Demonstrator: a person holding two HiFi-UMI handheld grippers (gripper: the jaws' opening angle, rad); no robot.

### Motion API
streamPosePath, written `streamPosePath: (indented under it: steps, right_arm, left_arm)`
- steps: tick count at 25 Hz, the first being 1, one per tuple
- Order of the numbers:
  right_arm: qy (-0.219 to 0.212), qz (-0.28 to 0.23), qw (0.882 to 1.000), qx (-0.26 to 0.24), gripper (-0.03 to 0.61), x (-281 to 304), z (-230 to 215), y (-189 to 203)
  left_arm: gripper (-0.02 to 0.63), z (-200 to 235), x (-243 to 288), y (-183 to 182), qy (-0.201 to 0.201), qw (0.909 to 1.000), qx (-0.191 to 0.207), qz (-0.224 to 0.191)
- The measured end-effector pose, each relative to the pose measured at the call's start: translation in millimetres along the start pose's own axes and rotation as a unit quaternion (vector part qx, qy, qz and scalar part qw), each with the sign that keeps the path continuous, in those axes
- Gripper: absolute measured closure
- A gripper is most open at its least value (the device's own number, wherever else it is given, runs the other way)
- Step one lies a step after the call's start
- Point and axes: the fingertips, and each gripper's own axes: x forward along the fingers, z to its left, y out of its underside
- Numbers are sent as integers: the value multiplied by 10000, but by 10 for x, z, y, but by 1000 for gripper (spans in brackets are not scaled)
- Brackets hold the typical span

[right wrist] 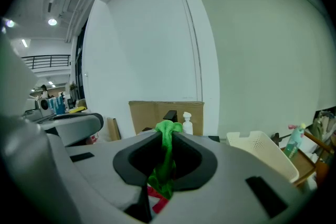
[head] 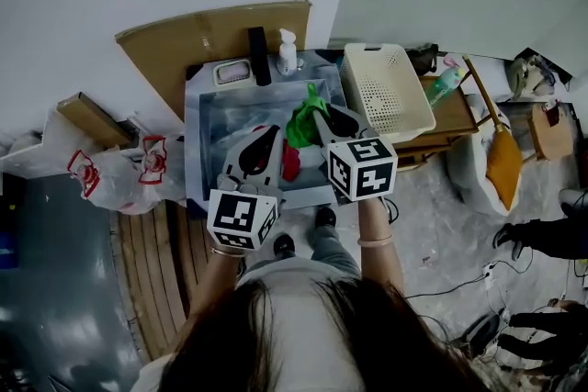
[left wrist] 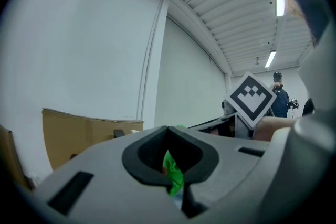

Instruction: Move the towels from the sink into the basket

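**Listener:** Where is the towel right now?

**Operator:** The green towel [head: 306,119] hangs above the steel sink [head: 213,122]. My right gripper [head: 316,108] is clamped on it. In the right gripper view, the cloth is bunched over the pinched jaw tips and trails down between the jaws. A red towel [head: 290,162] lies in the sink just below the green one, at the basin's front right.

**Listener:** And your left claw?

**Operator:** The left gripper [head: 274,134] is over the sink too, just left of the green towel. In the left gripper view, its jaw tips meet. A strip of green shows in the gap below the tips, but I cannot tell whether they pinch it.

**Listener:** What about the basket?

**Operator:** The cream perforated basket [head: 390,96] sits just right of the sink on a wooden stand [head: 455,119]. Its dotted floor is in plain sight. A green bottle [head: 444,84] stands beside it.

**Listener:** Anything else around the sink?

**Operator:** A white pump bottle [head: 288,52] stands on the back rim. A sheet of cardboard [head: 179,41] leans on the wall behind it.
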Motion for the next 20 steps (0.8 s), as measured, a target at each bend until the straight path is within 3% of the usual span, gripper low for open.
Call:
streamPosePath:
  steps: [20]
  right_arm:
    - [-202,-150,9996,-84,509,-161,-1024,-315]
  left_arm:
    - [606,-560,854,-103,-16,9999,-123,-52]
